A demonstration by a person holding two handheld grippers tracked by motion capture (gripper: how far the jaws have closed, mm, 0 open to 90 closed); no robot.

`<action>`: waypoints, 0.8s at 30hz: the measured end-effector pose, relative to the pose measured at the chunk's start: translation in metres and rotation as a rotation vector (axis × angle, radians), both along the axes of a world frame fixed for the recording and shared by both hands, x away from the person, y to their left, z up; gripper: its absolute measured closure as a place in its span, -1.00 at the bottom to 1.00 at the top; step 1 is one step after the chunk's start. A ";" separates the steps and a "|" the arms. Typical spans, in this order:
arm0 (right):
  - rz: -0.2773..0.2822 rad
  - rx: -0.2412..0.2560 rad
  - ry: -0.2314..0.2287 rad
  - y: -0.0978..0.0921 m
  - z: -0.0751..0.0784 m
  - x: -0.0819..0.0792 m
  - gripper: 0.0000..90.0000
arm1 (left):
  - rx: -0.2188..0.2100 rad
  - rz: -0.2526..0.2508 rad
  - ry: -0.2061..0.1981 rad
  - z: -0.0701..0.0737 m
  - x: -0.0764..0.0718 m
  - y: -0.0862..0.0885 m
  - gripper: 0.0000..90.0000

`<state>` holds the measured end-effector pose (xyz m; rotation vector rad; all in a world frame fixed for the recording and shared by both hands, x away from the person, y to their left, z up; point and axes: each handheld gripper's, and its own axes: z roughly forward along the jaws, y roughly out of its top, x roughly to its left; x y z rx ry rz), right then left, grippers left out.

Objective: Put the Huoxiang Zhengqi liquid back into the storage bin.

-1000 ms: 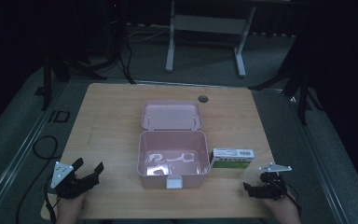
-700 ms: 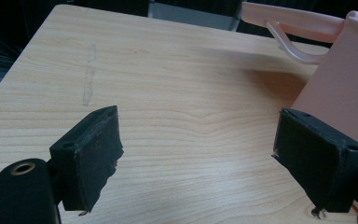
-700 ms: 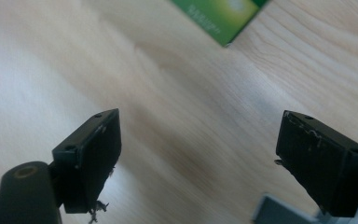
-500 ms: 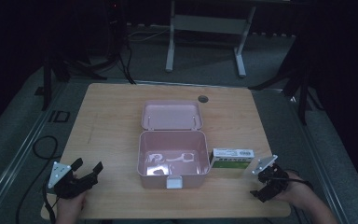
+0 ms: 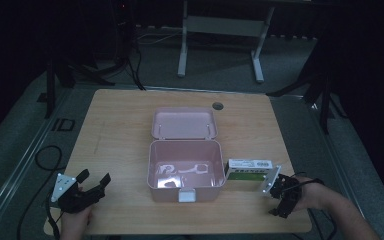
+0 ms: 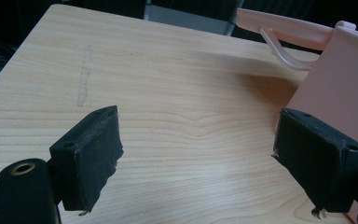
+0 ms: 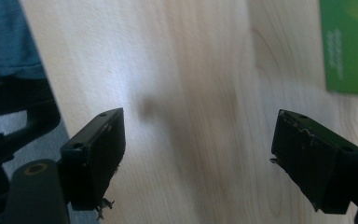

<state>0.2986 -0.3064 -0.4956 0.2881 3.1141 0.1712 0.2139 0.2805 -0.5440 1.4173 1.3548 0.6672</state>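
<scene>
An open pink box stands mid-table, its lid laid back behind it. Pale shapes lie on its floor; I cannot tell what they are. A green and white carton lies against the box's right side. My left gripper rests open near the front left edge, aimed at the box. In the left gripper view the gripper holds nothing and the box wall stands by the right jaw. My right gripper hovers just right of the carton, tilted down. In its own view it is open over bare wood, the carton at top right.
The wooden table has a round cable hole at its back edge. Its side edge and the floor lie left in the right gripper view. A cable loops on the floor at the left. A desk frame stands behind.
My right gripper has swung from the front right edge toward the carton and tipped its jaws down at the table. The left gripper has stayed put.
</scene>
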 end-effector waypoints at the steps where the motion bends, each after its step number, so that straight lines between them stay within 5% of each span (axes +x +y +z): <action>1: 0.009 -0.007 0.002 0.003 0.001 0.000 -0.62 | 0.001 0.000 -0.001 0.000 0.000 0.000 -0.66; 18: 0.143 -0.054 -0.010 0.051 0.046 0.002 -0.65 | -0.009 0.011 -0.020 0.002 -0.001 0.002 -0.66; 24: 0.163 -0.031 -0.019 0.061 0.068 0.008 -0.64 | -0.008 0.011 -0.022 0.002 -0.001 0.002 -0.66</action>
